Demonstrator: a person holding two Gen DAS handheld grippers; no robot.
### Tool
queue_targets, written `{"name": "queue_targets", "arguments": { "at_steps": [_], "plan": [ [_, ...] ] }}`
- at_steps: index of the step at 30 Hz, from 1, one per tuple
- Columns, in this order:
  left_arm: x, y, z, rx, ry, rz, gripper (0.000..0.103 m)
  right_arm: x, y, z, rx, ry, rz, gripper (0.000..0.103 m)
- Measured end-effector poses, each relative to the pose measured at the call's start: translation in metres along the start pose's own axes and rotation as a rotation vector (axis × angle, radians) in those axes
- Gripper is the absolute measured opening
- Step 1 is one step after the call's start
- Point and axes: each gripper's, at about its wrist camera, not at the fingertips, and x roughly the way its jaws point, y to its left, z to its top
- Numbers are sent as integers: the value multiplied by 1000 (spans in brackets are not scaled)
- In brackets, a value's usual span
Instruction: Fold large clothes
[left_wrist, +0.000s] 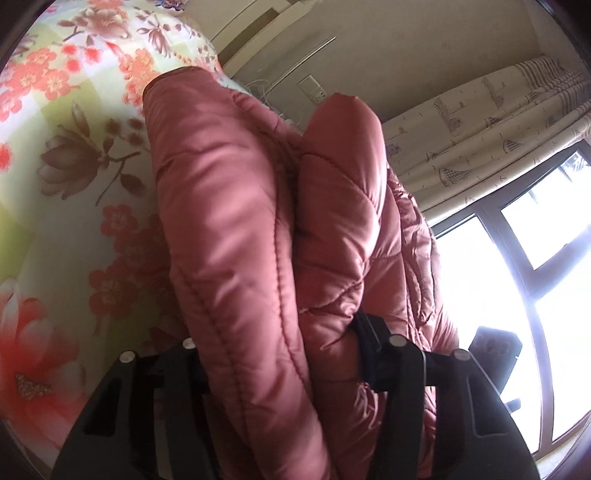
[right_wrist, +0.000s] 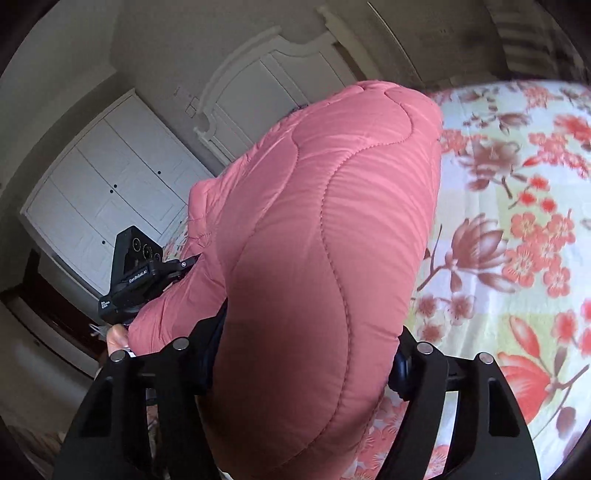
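A pink quilted puffer jacket (left_wrist: 236, 229) hangs bunched above the floral bedsheet (left_wrist: 66, 122). My left gripper (left_wrist: 277, 354) is shut on a thick fold of it, and the black pads press into the padding from both sides. In the right wrist view the same jacket (right_wrist: 325, 229) fills the middle. My right gripper (right_wrist: 306, 356) is shut on another puffy fold, with the fabric bulging out above its fingers. The left gripper's black body (right_wrist: 136, 273) shows at the jacket's left edge, with a person's hand (right_wrist: 116, 338) below it. The fingertips of both grippers are buried in fabric.
The bed with the floral sheet (right_wrist: 517, 221) lies under the jacket. White wardrobe doors (right_wrist: 107, 192) and a white headboard (right_wrist: 258, 85) stand behind. A patterned curtain (left_wrist: 480, 122) and a bright window (left_wrist: 517, 258) are on the other side.
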Motion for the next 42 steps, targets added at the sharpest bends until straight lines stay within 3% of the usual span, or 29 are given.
{"name": "queue_targets", "arguments": {
  "at_steps": [6,12,14,15,19,21,24,27,28,30,33,35,37,39,42],
  "plan": [
    [35,-32,25,10,-1,-59,48,-23,8,25,-128,-126,-97,65],
    [109,-86,57,100,46,-18,49,-72,-47,64,-49,-205,-162,65],
    [140,-91,61,93,82,23,49,-74,-76,76,-1,-196,-167,65],
    [157,-87,61,83,98,58,55,-69,-95,80,27,-180,-170,65],
    [170,-81,58,45,92,52,64,-42,-165,82,182,-79,-187,72],
    [165,-82,55,81,90,69,65,-39,-175,79,215,-58,-198,75],
    [162,-80,52,73,90,63,67,-57,-145,82,150,-119,-366,77],
    [165,-80,58,80,78,74,69,-71,-90,86,-84,-279,-571,78],
    [164,-79,57,83,77,77,69,-70,-68,84,-190,-329,-617,78],
    [172,-87,57,82,79,82,70,-63,-42,83,-312,-362,-617,79],
    [171,-91,59,85,86,108,74,-23,-29,78,-356,-241,-549,80],
    [160,-99,67,115,79,173,76,24,-32,65,-387,-83,-613,83],
    [132,-120,77,190,-1,248,75,46,-35,53,-464,-88,-688,83],
    [104,-147,86,268,-134,281,81,45,-41,54,-426,-87,-671,83],
    [93,-197,94,399,-215,281,84,46,-42,56,-433,-60,-677,83]
  ]
}}
